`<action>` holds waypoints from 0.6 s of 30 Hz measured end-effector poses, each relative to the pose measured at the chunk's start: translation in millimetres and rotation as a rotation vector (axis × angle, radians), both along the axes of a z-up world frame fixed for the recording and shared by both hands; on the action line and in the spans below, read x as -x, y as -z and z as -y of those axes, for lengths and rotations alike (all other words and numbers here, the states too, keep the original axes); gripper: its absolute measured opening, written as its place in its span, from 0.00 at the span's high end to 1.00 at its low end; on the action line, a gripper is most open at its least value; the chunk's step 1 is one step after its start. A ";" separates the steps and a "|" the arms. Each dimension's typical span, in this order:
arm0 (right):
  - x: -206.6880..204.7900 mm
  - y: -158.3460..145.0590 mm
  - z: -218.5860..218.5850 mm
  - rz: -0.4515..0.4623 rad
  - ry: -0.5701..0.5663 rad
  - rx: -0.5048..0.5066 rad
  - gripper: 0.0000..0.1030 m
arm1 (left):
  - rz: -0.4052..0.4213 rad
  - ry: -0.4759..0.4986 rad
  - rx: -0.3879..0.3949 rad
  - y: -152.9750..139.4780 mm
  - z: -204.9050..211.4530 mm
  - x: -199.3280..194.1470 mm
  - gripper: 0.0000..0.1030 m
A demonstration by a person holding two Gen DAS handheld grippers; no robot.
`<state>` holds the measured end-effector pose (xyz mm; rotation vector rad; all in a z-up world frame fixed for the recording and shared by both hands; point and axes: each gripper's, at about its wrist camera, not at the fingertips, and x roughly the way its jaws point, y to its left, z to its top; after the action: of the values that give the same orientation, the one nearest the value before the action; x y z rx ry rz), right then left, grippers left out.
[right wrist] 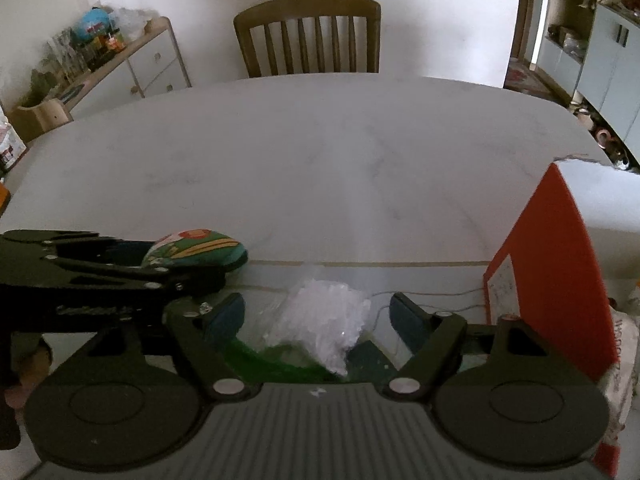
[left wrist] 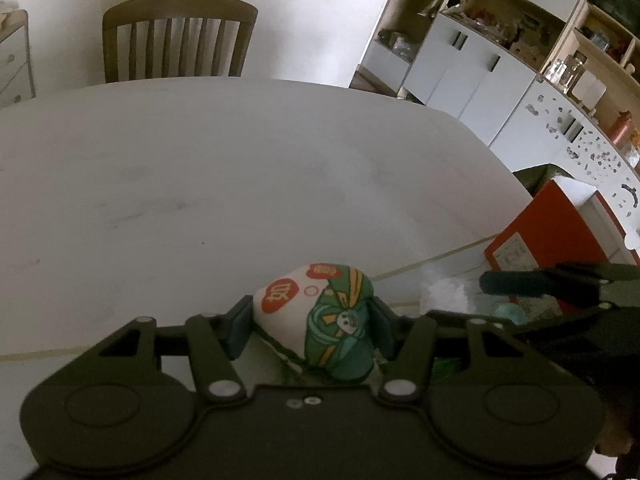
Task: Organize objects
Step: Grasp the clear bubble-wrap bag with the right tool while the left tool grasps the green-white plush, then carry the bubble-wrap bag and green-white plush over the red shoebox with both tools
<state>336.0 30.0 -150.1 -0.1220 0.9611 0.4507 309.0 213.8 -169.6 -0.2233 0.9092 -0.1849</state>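
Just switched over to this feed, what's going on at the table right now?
A person is tidying with two handheld grippers. The left gripper is shut on a small printed pouch, white and green with red circles, held above the near edge of the white table. The right gripper is open, its fingers either side of a crinkled clear plastic bag but not closed on it. An open red box stands to the right.

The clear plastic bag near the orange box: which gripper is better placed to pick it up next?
Right. The right gripper is open with the bag between its jaws, and the orange box is at its right. The left gripper is shut on the pouch.
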 end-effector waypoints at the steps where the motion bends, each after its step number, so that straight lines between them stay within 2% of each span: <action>1: -1.7 1.6 0.1 -0.007 0.003 -0.001 0.29 | 0.000 -0.003 0.002 0.0 -0.3 0.4 0.44; 5: -4.4 8.1 0.2 -0.027 0.013 0.006 0.39 | 0.001 -0.010 0.003 0.1 -0.9 1.9 0.44; 18: -2.3 8.8 2.5 -0.050 0.040 -0.003 0.57 | -0.002 -0.017 -0.054 -14.0 8.4 12.0 0.45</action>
<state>338.2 27.5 -158.8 -0.0889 1.0100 0.4195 297.0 205.4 -155.5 -0.1816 0.9127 -0.1441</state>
